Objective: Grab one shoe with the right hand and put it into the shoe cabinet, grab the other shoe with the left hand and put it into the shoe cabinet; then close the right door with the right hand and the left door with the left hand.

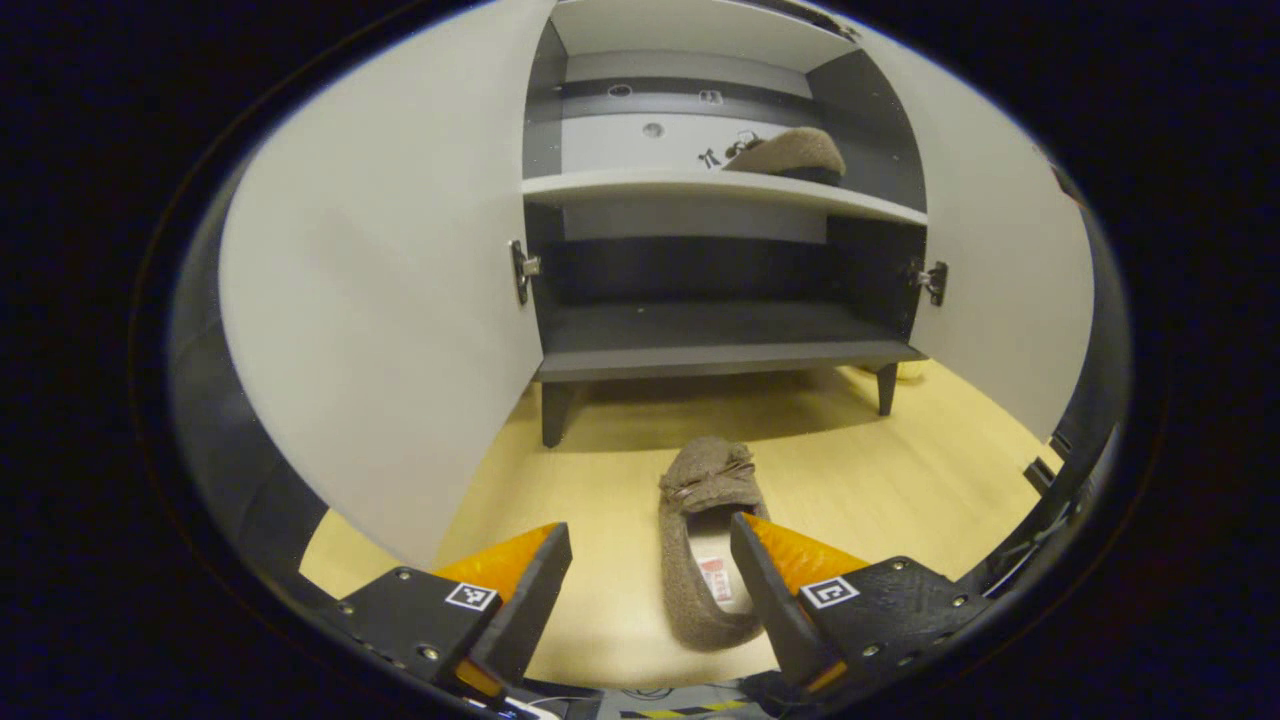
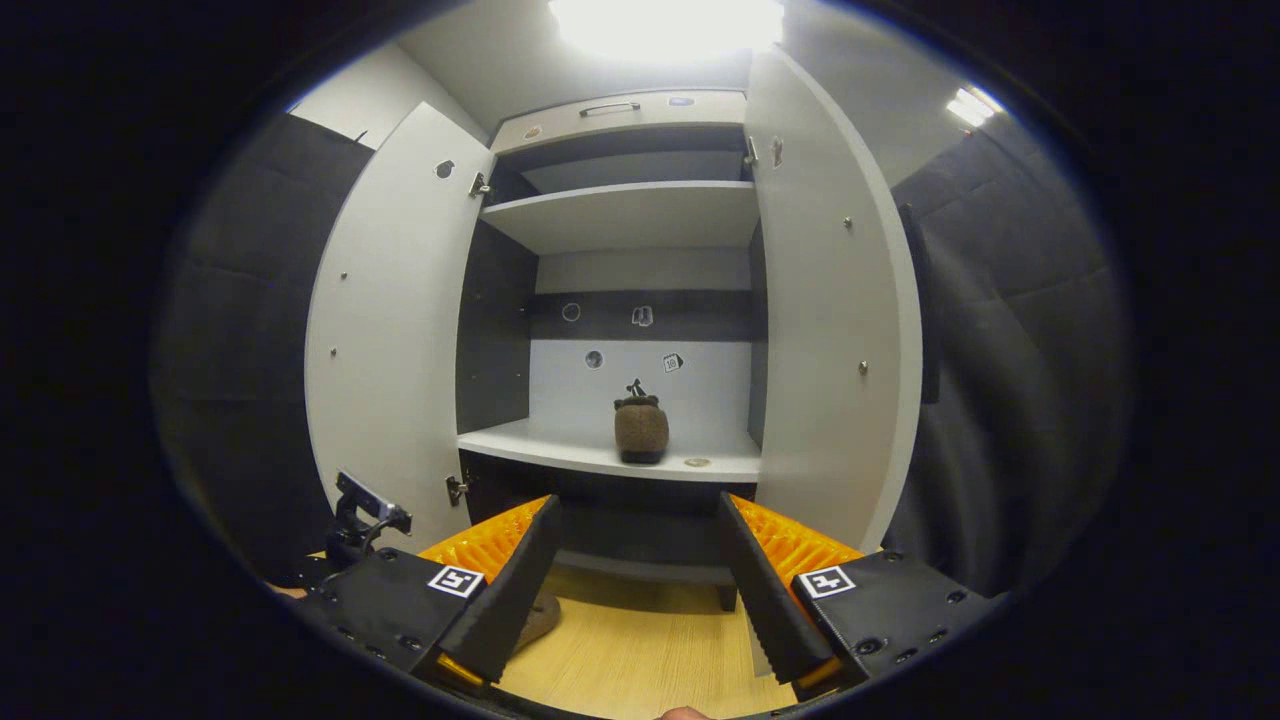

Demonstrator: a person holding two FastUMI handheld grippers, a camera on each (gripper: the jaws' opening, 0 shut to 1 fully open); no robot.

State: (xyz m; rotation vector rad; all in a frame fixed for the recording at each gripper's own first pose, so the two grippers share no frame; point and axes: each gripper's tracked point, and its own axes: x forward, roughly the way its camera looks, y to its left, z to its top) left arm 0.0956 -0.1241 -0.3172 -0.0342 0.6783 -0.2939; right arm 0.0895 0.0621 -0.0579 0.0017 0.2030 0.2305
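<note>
A pale wood-grain floor (image 1: 880, 480) is lying under a tall white shoe cabinet (image 1: 720, 185) whose two doors are standing wide open, the left door (image 1: 390, 300) and the right door (image 2: 830, 330) swung out to either side. One brown felt slipper (image 2: 641, 428) is sitting on the white middle shelf (image 2: 560, 445), toe outward, so the first half of the job looks done. The other slipper (image 1: 700, 540) is lying on the floor in front of the cabinet, toe toward it, its open heel just ahead of the left gripper (image 1: 650, 550). That gripper's fingers are spread wide and holding nothing, with one orange finger (image 1: 790, 550) overlapping the slipper's collar. The right gripper (image 2: 640, 525) is likewise spread and empty, facing the shelves. To pick the slipper up cleanly, the left gripper should probably be lowering so one finger slides inside the opening and the other outside the side wall, pinching the collar firmly before lifting, since soft felt may be sagging or slipping.
</note>
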